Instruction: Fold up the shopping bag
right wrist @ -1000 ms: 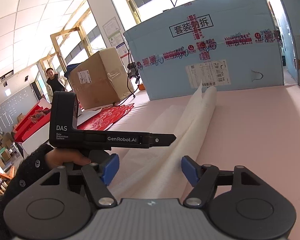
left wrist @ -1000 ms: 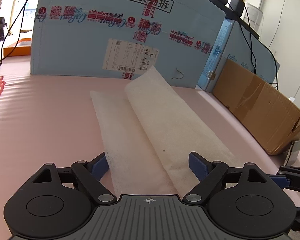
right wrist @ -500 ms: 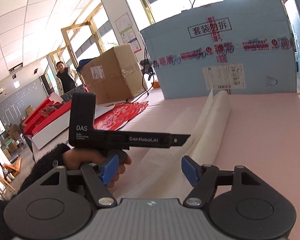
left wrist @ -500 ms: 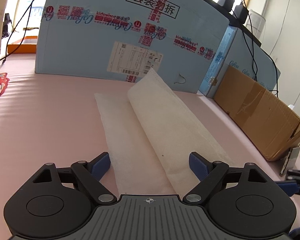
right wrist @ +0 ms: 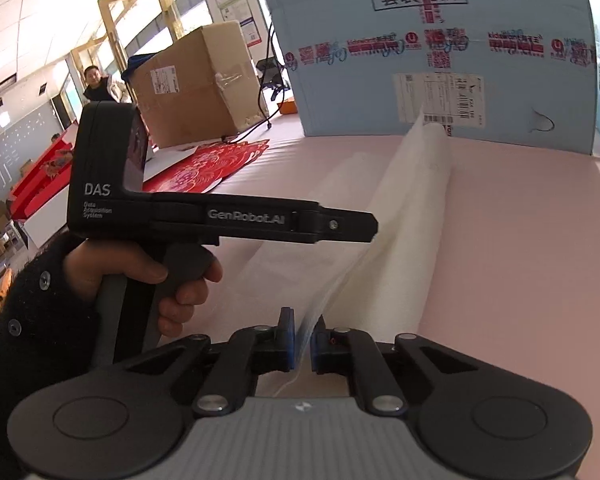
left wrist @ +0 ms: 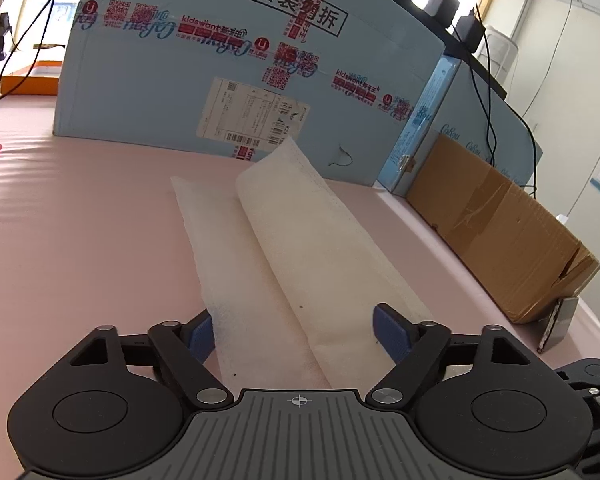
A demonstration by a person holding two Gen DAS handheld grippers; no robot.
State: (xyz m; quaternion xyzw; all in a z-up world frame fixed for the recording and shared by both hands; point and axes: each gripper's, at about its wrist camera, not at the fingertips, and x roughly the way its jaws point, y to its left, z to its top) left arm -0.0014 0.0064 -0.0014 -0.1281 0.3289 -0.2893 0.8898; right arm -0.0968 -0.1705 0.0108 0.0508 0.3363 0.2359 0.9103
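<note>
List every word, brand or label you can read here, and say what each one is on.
"套装勿拆": boxed print on the blue carton.
"kidswant": red tape across that carton.
"DAS" and "GenRobot.AI": left gripper body, seen from the right wrist.
"Data Acquisition System": small print under "DAS", barely legible.
Shipping label: too small to read.

One white shopping bag [left wrist: 300,248] on the pink table [left wrist: 80,240]. Two grippers: left gripper [left wrist: 292,334], right gripper [right wrist: 302,344]. One hand [right wrist: 148,280] visible, on the left gripper's handle. Two big light-blue boxes at the far edge: [left wrist: 220,60], [left wrist: 480,120]. Two brown cardboard boxes: [left wrist: 500,232], [right wrist: 196,84]. One bystander [right wrist: 94,84]. Red paper cuttings [right wrist: 212,164], count unclear.
</note>
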